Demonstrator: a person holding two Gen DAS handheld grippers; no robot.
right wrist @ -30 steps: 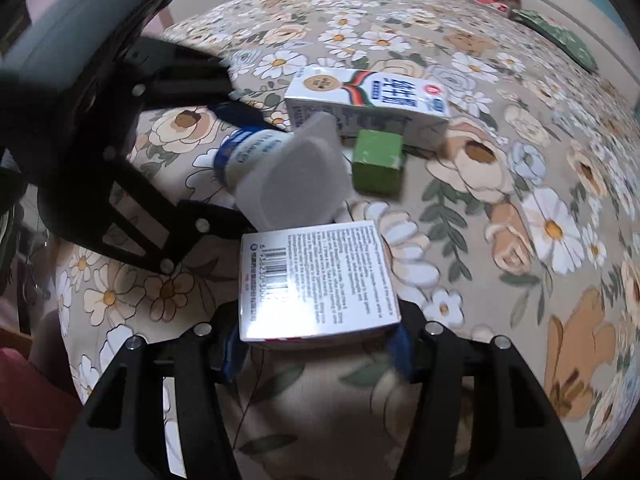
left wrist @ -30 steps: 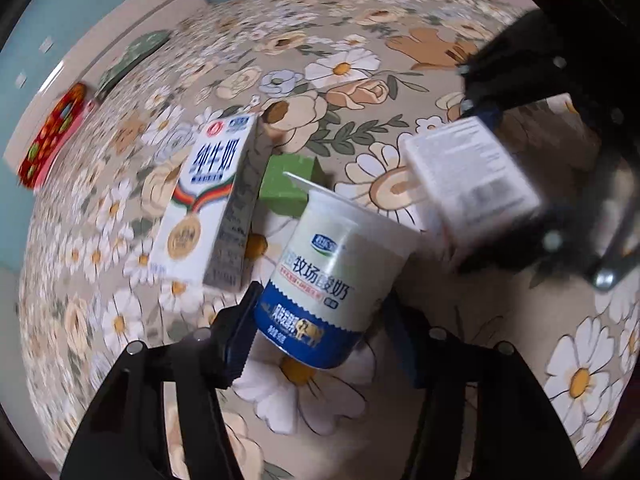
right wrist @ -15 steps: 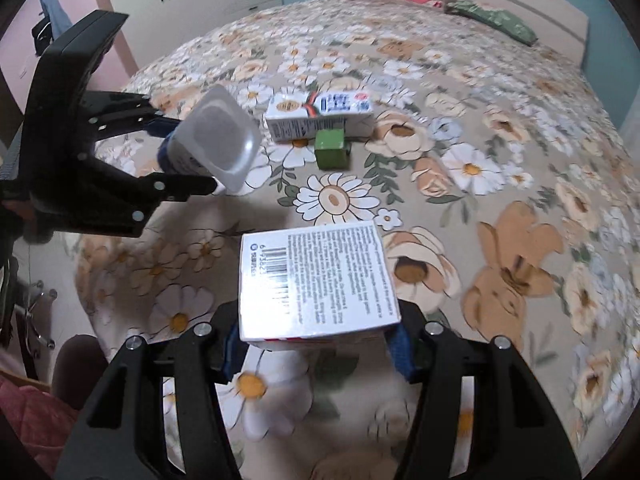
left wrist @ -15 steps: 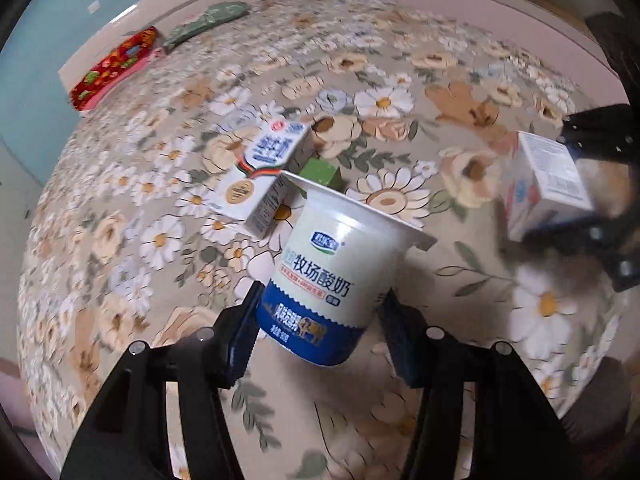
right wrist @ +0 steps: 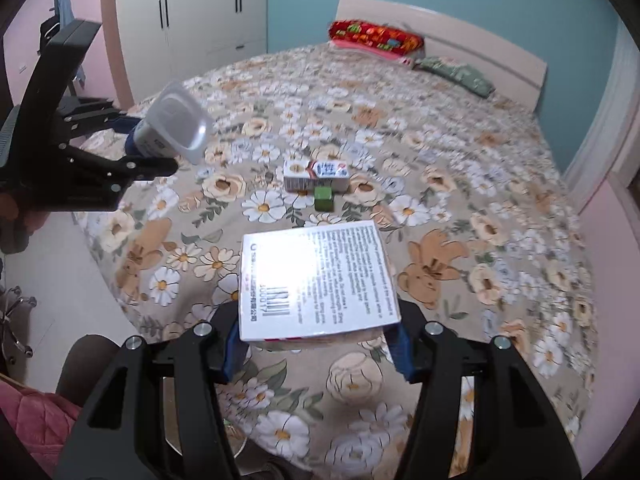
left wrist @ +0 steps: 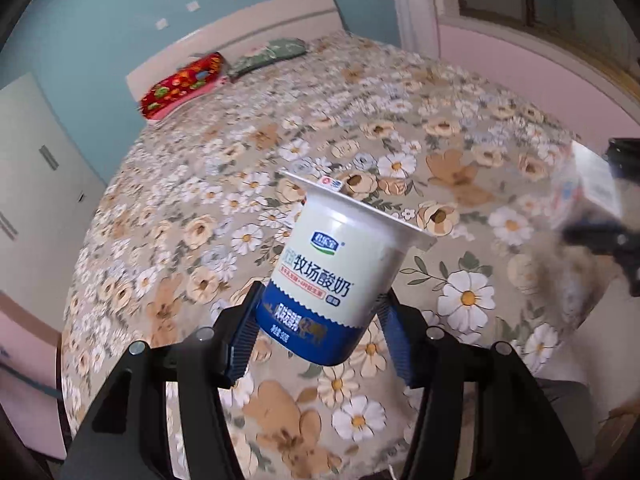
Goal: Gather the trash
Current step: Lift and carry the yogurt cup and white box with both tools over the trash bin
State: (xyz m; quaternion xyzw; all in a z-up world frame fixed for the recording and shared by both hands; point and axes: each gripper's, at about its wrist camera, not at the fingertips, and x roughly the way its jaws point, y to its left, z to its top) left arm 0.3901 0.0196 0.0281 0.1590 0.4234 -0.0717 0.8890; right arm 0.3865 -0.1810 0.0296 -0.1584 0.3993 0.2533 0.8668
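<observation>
2 grippers hang above a bed (right wrist: 460,208) with a flowered spread, in a room with teal walls. The right gripper (right wrist: 316,340) pinches a flat white printed box (right wrist: 314,280); the left gripper (left wrist: 318,332) clamps a tilted glossy yogurt cup (left wrist: 340,272). A milk carton (right wrist: 316,176) and green cube (right wrist: 324,199) lie touching on the bed.

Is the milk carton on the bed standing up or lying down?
Lying down. In the right wrist view the milk carton rests on its long side on the bedspread, printed face up, with the green block right in front of it.
</observation>
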